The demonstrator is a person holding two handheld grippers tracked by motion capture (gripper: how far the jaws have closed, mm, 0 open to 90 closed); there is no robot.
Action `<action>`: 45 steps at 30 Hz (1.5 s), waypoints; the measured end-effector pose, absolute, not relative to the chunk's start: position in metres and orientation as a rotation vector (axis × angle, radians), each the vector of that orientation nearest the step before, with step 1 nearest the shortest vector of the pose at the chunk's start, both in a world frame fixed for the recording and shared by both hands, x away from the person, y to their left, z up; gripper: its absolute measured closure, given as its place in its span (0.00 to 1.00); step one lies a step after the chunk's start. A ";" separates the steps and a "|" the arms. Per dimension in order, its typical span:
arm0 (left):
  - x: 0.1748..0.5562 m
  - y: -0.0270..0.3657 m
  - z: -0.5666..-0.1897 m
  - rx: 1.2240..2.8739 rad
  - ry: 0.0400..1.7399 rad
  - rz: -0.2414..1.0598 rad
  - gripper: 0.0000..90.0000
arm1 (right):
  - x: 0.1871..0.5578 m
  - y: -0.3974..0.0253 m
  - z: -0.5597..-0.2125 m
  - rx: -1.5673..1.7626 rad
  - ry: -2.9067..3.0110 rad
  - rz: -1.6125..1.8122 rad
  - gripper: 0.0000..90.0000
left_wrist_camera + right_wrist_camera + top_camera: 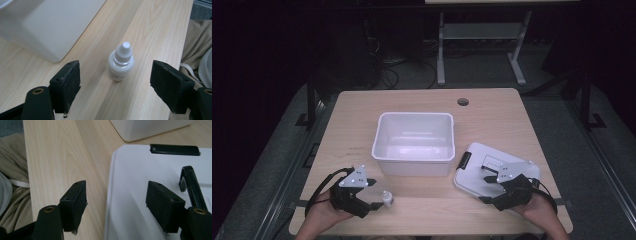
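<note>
The left gripper (373,192) hangs spread wide just beside the bottle (387,198), with nothing between its jaws but bare wood and the bottle itself, untouched. In the left gripper view the bottle (121,62) stands straight ahead, centred in the gap and a little beyond the fingertips (67,82), clear of both pads. It is upright, its cap on top, so its long axis runs up from the table (342,130) and across the line along which the jaws would close; a short push forward should bring the pads level with its body.

Taking the bin (413,142) as the landmark, the bottle sits in front of its near left corner, close to the table's near edge. The lid (477,172) lies flat to the near right of the bin, just apart from it.

The left hand (319,215) is plainly the nearer to the bottle. It comes in low from the near edge, the gripper angled forward and inward toward the bottle. The right gripper (488,189) is also open and empty; in the right gripper view one jaw stands over the lid (130,185) and the other over the wood beside it, straddling the lid's edge. It is well apart from the bottle.
</note>
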State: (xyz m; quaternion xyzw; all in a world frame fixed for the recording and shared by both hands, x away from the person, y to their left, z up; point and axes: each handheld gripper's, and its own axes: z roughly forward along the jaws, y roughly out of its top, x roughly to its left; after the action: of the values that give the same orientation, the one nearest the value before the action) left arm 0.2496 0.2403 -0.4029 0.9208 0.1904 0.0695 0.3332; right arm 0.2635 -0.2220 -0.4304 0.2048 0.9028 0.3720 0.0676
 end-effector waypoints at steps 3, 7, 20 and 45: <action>0.251 0.238 -0.406 2.409 0.494 0.161 0.28 | 0.263 -0.223 -0.430 0.615 2.712 1.132 0.36; 0.253 0.235 -0.409 2.422 0.485 0.145 0.29 | 0.263 -0.225 -0.428 0.621 2.705 1.131 0.36; 0.259 0.224 -0.416 2.461 0.467 0.105 0.37 | 0.261 -0.226 -0.428 0.615 2.705 1.123 0.36; 0.266 0.214 -0.424 2.500 0.443 0.058 0.56 | 0.260 -0.229 -0.425 0.600 2.693 1.136 0.36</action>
State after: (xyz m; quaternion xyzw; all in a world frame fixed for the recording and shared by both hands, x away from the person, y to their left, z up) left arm 0.2659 0.2143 -0.4242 0.9402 0.1665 0.0220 0.2964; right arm 0.2597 -0.2291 -0.4251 0.2004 0.8998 0.3796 0.0786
